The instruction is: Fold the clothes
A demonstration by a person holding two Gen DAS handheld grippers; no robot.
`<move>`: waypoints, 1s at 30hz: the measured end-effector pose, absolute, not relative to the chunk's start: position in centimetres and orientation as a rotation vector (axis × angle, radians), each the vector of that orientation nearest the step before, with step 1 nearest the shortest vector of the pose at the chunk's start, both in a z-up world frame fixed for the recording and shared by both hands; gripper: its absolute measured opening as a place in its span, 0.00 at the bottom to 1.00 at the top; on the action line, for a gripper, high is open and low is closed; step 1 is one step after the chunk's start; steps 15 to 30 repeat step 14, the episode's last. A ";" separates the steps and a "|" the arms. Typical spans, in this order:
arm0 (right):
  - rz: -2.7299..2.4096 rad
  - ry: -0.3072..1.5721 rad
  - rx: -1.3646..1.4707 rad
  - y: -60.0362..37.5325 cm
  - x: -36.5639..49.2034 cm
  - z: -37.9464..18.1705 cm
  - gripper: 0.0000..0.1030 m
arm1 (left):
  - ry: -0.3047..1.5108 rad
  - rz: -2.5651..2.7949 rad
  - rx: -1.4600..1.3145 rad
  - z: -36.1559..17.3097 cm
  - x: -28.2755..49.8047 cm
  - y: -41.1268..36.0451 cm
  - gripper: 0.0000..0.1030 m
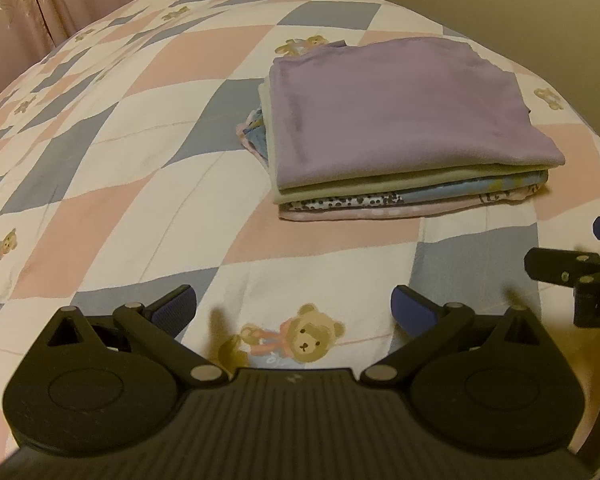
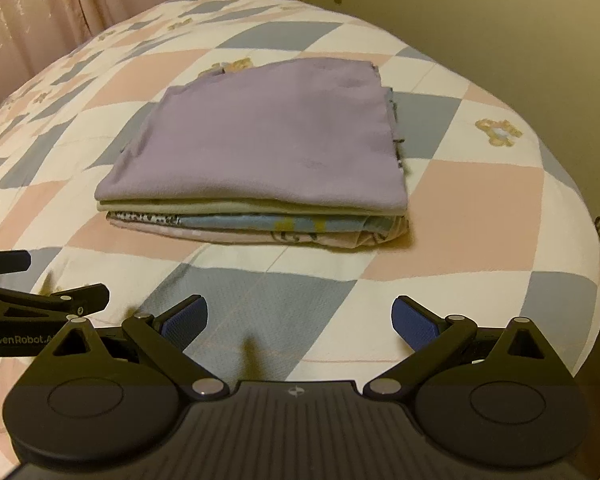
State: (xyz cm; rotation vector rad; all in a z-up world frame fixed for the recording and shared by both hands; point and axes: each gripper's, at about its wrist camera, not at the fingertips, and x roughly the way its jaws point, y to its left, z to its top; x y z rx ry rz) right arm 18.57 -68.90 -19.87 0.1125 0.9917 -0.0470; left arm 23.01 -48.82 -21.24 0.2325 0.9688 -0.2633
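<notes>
Curtained bedroom, checked bed: the folded stack lies ahead of both idle tongs.

Neat stack of folded clothes, lilac fleece on top (image 2: 260, 136), sits toward the bed's right edge, long axis running left to right; right tongs (image 2: 298, 322) face it squarely and look nearer, left tongs (image 1: 294, 308) have it ahead and rightward. Both are spread wide, empty. Teddy-bear patchwork quilt (image 1: 100, 184), pink curtains (image 2: 40, 12) behind, plain wall alongside.

Under the folded lilac fleece garment (image 2: 260, 136) only edges show of the pale cream layer (image 2: 244, 207), spotted fabric (image 1: 340, 202) and blue printed cloth (image 2: 284, 225); their shapes stay hidden. The other black gripper (image 1: 580, 276) is cut off by the frame edge
</notes>
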 end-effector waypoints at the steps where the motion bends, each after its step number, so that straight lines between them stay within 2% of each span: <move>1: -0.049 0.989 0.113 -69.0 18.6 -19.8 0.98 | 0.967 -0.263 0.232 -21.1 23.0 -48.9 0.99; 14: -0.043 0.988 0.130 -68.5 16.4 -17.5 0.98 | 0.954 -0.263 0.215 -19.1 20.3 -48.5 0.99; 30: -0.043 0.988 0.130 -68.5 16.4 -17.5 0.98 | 0.954 -0.263 0.215 -19.1 20.3 -48.5 0.99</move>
